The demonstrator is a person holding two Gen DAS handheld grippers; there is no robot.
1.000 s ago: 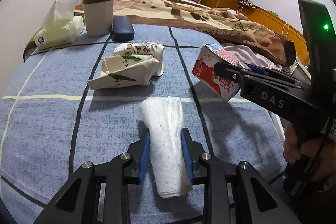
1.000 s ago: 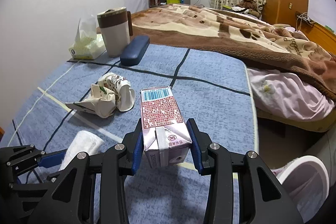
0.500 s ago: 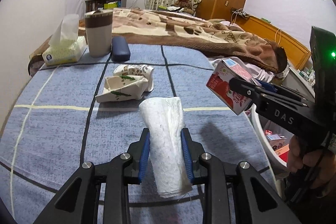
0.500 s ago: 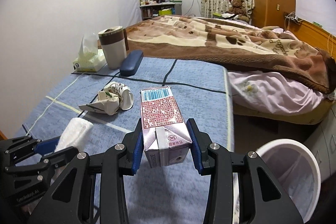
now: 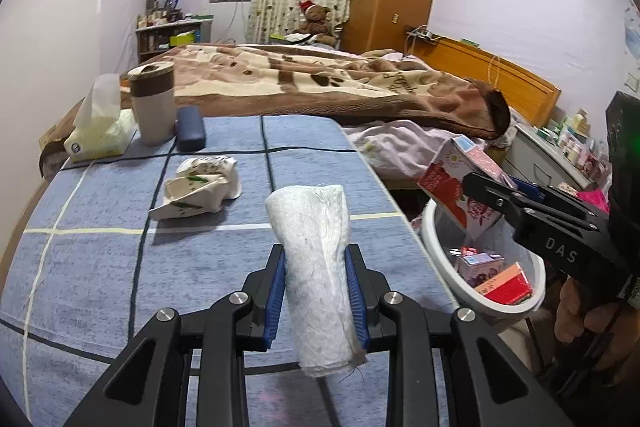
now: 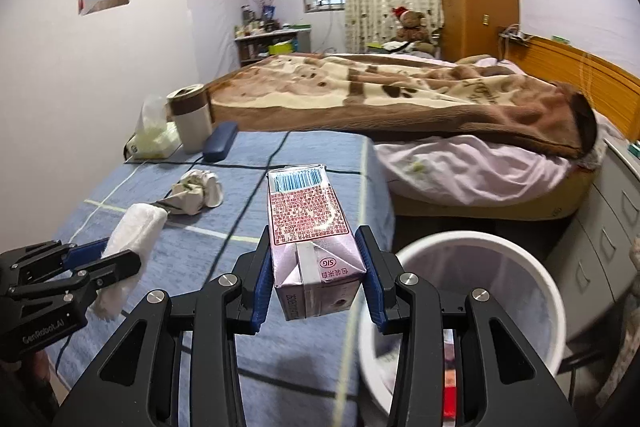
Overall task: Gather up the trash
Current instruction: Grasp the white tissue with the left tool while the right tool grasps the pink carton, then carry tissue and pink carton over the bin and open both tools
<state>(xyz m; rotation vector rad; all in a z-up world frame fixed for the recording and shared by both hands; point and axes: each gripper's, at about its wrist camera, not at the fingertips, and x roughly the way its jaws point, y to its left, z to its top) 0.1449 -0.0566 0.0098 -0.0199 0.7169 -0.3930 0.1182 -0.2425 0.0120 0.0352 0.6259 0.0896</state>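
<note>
We start with the trash bin (image 6: 472, 243). It stands on the floor, just beside the edge of the blue bed cover (image 5: 100, 267), and some boxes already lie in it.

Our right gripper (image 6: 316, 279) is closed tight on a pink drink carton (image 6: 310, 227). The carton's long side points away from us, along the fingers. The bin's rim sits just to the right of this carton and lower down, so the right hand is the one nearer the bin.

Our left gripper (image 5: 316, 299) is squeezing a rolled white paper towel (image 5: 316, 267). The roll also points away from us. It hangs over the bed cover, and the bin is off to its right, past the cover's edge.

A crumpled paper cup (image 5: 200, 187) lies on the cover, farther from the bin. We think it is two cups, but it is hard to tell.
</note>
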